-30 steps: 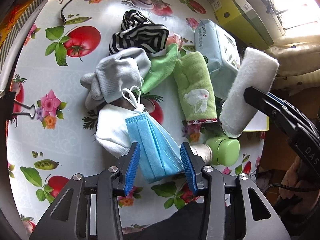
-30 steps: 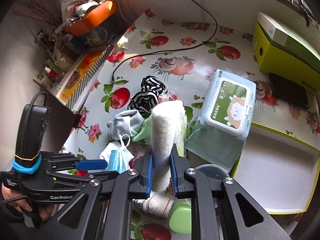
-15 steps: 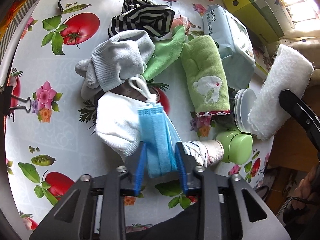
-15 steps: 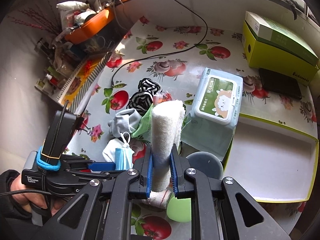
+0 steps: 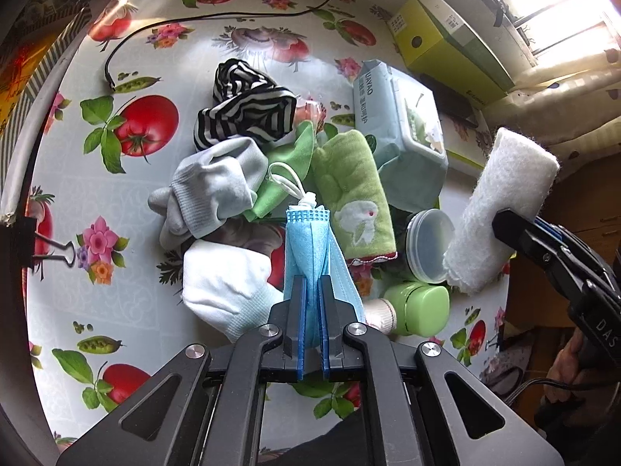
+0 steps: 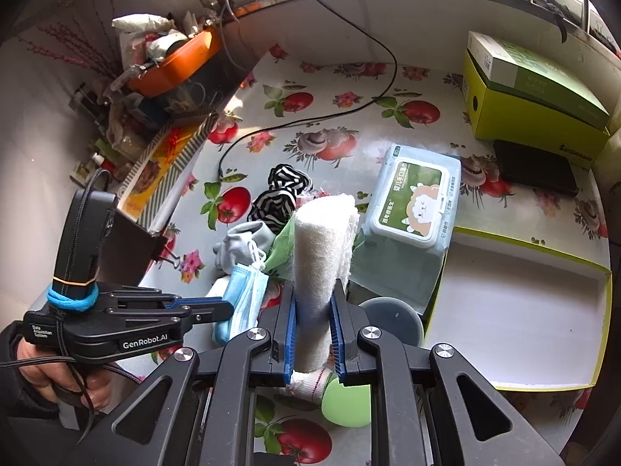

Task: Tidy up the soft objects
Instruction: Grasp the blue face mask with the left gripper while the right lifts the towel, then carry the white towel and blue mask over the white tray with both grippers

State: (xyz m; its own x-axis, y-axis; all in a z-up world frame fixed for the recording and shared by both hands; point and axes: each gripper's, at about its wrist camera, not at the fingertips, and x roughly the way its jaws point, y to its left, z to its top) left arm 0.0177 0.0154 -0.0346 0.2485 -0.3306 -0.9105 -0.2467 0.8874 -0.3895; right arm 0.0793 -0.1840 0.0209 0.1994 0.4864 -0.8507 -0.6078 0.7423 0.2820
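One folded blue face mask (image 5: 310,248), lower centre, pinched in left gripper (image 5: 313,326); one white fluffy towel roll (image 6: 318,272), centre, clamped in right gripper (image 6: 313,334).

Tablecloth (image 5: 128,279): white, printed with red tomatoes, green leaves, pink flowers, pea pods. Mask (image 5: 310,248): light blue, white ear loops. Rolled towel (image 5: 500,213): fluffy white. Sock (image 5: 244,116): black-and-white stripes. Glove (image 5: 209,194): grey. Second glove (image 5: 221,283): white. Small towel (image 5: 353,198): green, white rabbit motif, red trim. Wipes pack (image 6: 417,198): pale blue, green label with white sheep. Box (image 6: 531,108): yellow-green. Tray (image 6: 516,310): white inside, yellow-green rim. Gripper pads (image 6: 290,334): blue on black frames. Basin (image 6: 174,62): orange.
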